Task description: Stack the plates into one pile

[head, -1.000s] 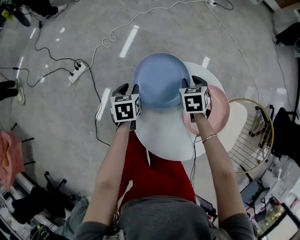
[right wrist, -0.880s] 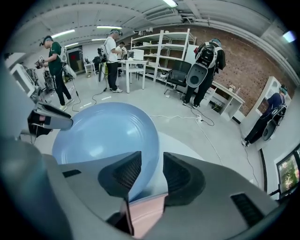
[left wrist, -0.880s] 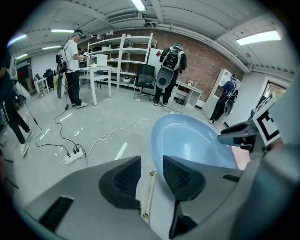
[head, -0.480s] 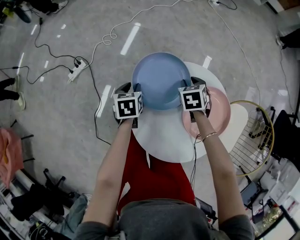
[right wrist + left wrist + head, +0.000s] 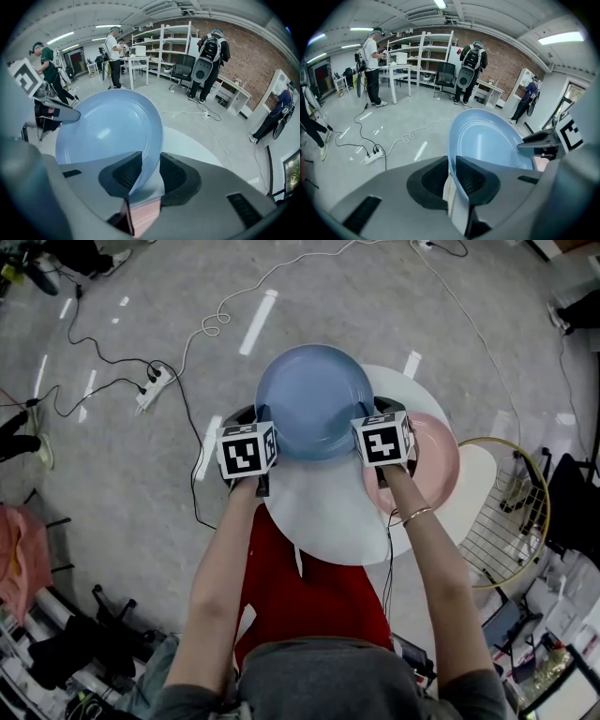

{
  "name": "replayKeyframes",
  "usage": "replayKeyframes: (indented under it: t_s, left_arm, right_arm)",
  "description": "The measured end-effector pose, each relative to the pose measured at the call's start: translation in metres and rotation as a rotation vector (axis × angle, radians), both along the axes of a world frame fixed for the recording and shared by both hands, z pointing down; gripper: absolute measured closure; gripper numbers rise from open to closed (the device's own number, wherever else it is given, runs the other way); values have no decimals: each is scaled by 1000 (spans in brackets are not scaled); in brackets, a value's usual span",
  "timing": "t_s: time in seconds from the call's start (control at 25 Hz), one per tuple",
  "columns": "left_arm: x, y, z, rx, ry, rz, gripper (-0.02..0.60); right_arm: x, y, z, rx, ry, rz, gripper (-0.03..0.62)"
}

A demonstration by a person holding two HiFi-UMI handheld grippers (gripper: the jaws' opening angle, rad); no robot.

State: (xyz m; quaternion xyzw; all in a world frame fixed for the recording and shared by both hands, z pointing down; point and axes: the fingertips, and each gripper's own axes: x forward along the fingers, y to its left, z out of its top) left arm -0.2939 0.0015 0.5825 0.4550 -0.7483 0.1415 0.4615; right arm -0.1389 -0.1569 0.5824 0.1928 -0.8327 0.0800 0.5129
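— Plates first: where are they?
— I have the blue plate [image 5: 314,399] between both tools, at the far side of the round white table [image 5: 319,521], with its far rim out past the tabletop. The pink plate [image 5: 436,465] lies on the table's right side, its left edge under my right tool.

— Left gripper?
— My left gripper [image 5: 451,176] has just been closing. The blue plate's left rim stands between its pads, and both pads press on it now. The gap is narrow, with the plate edge running straight through.

— And the right?
— My right gripper [image 5: 147,176] is clamped on the opposite rim, the right one. Its jaws are narrow too. The blue edge passes between the pads, and a strip of pink shows below them.

— Is the blue plate off the table?
— From the head camera it looks about level and raised. That view is so steep, though, that I can't be sure it is clear of the tabletop or of the pink plate beside it.

— How do the two tools sit?
— They face each other across the plate, left and right, both on its near half.
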Motion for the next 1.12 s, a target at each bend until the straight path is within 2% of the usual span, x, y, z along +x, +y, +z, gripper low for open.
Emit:
replayKeyframes:
  t_s: [0.12,0.24,0.48,0.88,1.12]
  left_arm:
    - [-16,2,-15,28,-10,-3,529]
    - [-27,2,-28,44,-32,29,529]
    - [-30,-20,-58,75,-77,105,529]
    - [23,-68,-93,128,-86,318,528]
    - [84,-104,-99,148,-67,477,528]
  right_arm:
    - [-10,7,-11,-3,-49,16,461]
    - [-15,15,-24,1,-89,40,461]
    - [2,18,-54,13,-114,119,461]
    - [75,7,-93,70,-126,296,461]
    - [146,0,-103,96,-123,437,461]
